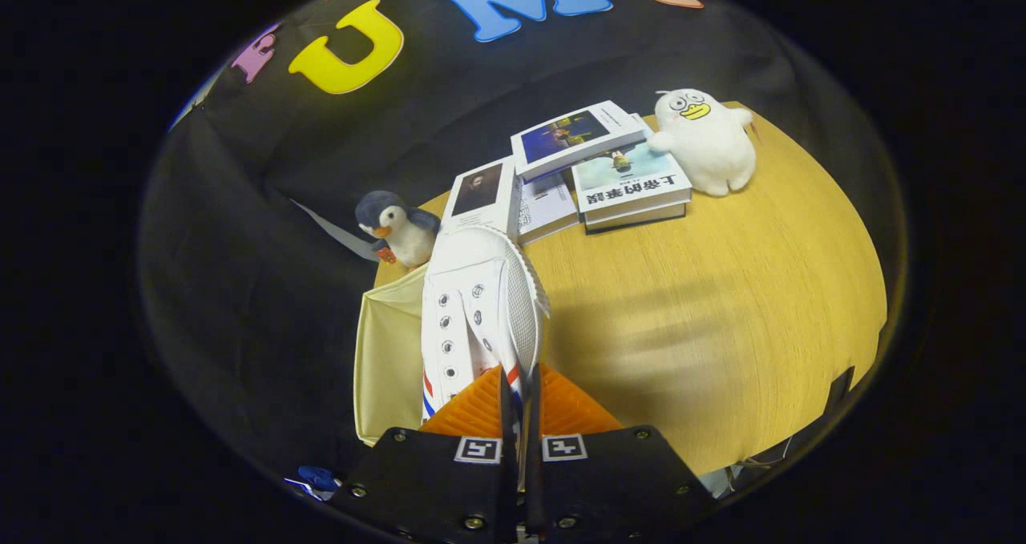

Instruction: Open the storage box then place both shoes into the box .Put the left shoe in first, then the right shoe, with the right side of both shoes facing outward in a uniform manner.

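A white canvas shoe [477, 304] with metal eyelets and a red and blue stripe hangs from my gripper [519, 392], toe pointing away from me. The two fingers are pinched together on the thin side wall of the shoe near its opening. Under and to the left of the shoe lies the cream fabric storage box [389, 352], set at the wooden table's [705, 320] left edge; only its pale wall shows, and its inside is hidden by the shoe. The shoe's heel end is hidden behind the fingers.
A small penguin plush [398, 227] stands just beyond the box. Several books [597, 171] lie in a loose stack at the table's far side, with a white duck plush [709, 139] at their right. Bare wood spreads to the right of the shoe.
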### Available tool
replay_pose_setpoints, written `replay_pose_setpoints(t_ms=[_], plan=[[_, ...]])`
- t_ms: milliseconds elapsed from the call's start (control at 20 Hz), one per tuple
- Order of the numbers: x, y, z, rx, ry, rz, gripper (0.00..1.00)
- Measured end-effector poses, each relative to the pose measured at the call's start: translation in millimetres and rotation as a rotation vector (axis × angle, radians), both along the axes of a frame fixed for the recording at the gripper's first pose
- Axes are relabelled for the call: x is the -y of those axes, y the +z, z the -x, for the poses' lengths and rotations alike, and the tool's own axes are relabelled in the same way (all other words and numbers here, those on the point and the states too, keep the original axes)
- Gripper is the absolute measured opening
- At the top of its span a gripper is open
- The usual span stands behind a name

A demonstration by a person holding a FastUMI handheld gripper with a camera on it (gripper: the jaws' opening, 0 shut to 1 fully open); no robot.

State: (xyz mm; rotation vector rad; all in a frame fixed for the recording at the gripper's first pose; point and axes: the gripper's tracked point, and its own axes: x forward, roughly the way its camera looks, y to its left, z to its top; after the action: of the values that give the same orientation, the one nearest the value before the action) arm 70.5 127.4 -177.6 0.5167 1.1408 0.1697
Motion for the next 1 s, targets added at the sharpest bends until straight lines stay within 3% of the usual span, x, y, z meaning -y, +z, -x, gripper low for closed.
replay_pose_setpoints(t_ms=[500,950,1000], plan=[[-90.3,-16.1,-13.4,-0.009,0.081,0.019,0.04],[-106.1,-43.7,-15.6,-0.036,0.088,0.073,0.04],[-110.6,-41.9,-13.9,-0.03,0.101,0.059,0.1]])
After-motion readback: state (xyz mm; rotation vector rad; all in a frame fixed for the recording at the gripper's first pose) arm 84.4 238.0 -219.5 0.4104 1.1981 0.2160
